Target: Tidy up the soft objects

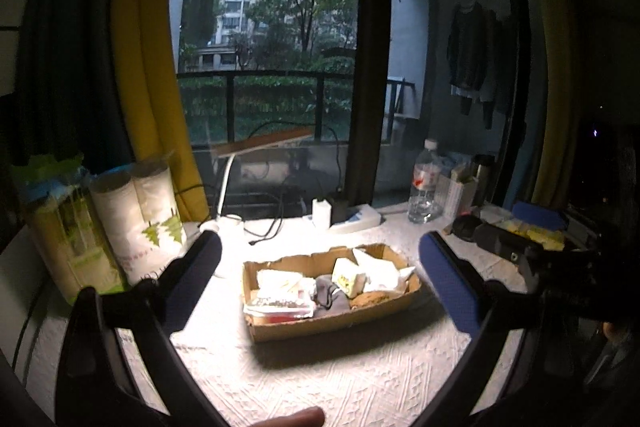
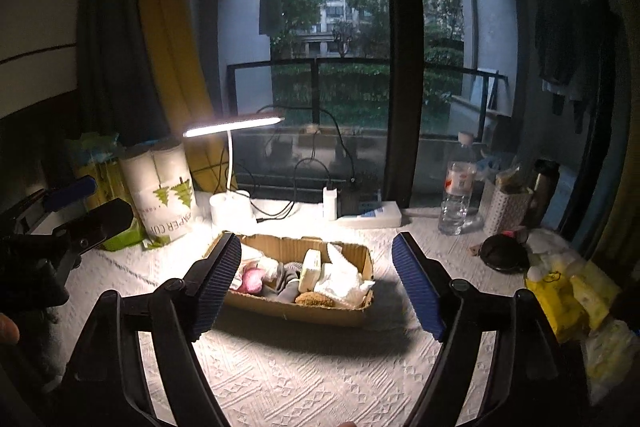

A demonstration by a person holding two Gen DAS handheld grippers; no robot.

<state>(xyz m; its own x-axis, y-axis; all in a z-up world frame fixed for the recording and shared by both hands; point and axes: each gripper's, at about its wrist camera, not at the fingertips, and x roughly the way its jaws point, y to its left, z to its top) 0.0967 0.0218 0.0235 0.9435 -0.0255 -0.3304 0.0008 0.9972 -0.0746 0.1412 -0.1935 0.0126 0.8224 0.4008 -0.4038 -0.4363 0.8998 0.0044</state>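
we hold the left gripper (image 1: pixel 320 267) and the right gripper (image 2: pixel 314 281) above the worktop (image 2: pixel 304 379), each with its fingers spread wide and nothing between them. the cardboard box (image 2: pixel 296 309) sits on the worktop's patterned cloth ahead of both grippers, under the lit desk lamp (image 2: pixel 234 125). the soft objects (image 2: pixel 340 279) lie inside the box: white cloths, a grey cloth, a pink piece, a brown sponge. paper rolls (image 2: pixel 164 187) stand to the left, a water bottle (image 2: pixel 456 187) to the right.
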